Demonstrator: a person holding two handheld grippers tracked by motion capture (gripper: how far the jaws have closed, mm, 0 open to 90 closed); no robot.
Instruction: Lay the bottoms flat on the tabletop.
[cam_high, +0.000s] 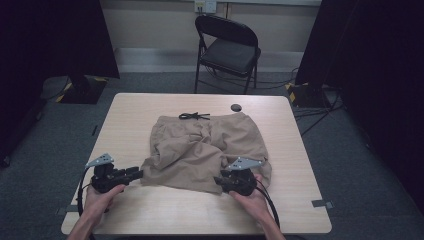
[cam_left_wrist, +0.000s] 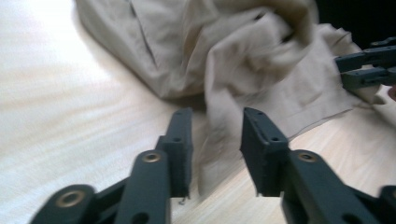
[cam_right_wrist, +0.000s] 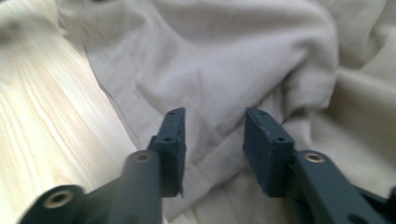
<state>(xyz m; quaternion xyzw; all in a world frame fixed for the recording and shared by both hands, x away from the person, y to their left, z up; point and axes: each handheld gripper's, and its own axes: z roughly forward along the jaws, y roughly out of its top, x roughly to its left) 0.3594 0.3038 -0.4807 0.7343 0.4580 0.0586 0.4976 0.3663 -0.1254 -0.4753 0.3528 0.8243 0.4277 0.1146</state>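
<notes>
High view first: at about eight o'clock on the table (cam_high: 150, 205) the left gripper (cam_high: 136, 173) lies low, held by the person's left hand (cam_high: 100, 197), its fingers (cam_left_wrist: 180, 144) pointing toward three o'clock at the near left hem corner of the khaki shorts (cam_high: 200, 145). The left gripper view has those fingers spread apart, a fold of the hem lying in the gap between them, not pinched. The shorts sit crumpled at the table's centre, waistband and black drawstring (cam_high: 194, 116) toward twelve o'clock, a small dark disc (cam_high: 236, 107) just beyond at one o'clock. At five o'clock the right gripper (cam_high: 220, 180) rests over the near right hem, its fingers (cam_right_wrist: 173, 140) also parted, cloth under and between them, unclamped.
</notes>
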